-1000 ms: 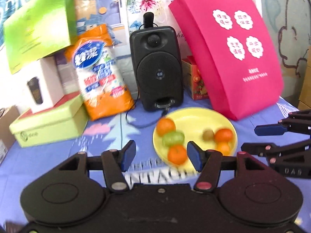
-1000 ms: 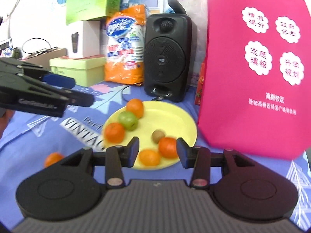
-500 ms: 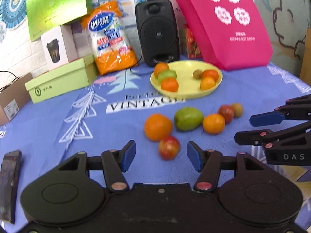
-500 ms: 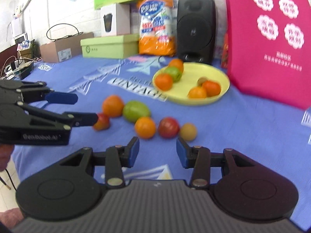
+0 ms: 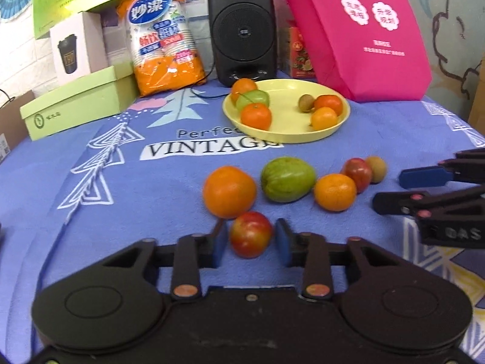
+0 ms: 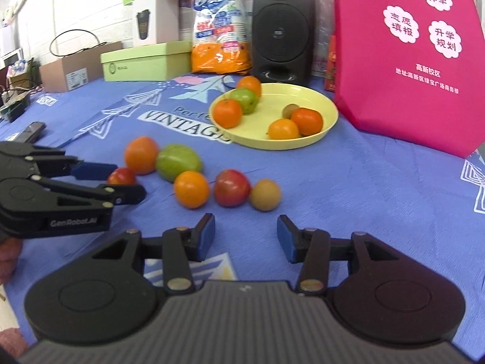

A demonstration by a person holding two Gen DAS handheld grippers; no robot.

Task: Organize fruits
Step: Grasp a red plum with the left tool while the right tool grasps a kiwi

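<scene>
Left gripper (image 5: pixel 251 239) has just closed onto the small red-yellow round fruit (image 5: pixel 250 233), just before the big orange (image 5: pixel 229 191); smooth, firm, likely rolls, so squeeze its widest middle. Right gripper (image 6: pixel 246 236) gapes empty.

In the right wrist view the left gripper (image 6: pixel 121 182) hides most of the small red apple (image 6: pixel 121 176) between its fingers; whether the pads touch it cannot be told. The pink bag (image 6: pixel 403 60) is cut off by the picture's top and right edges. A dark flat object (image 6: pixel 30 130) near the tablecloth's (image 6: pixel 363 188) left edge is too blurred to identify.
</scene>
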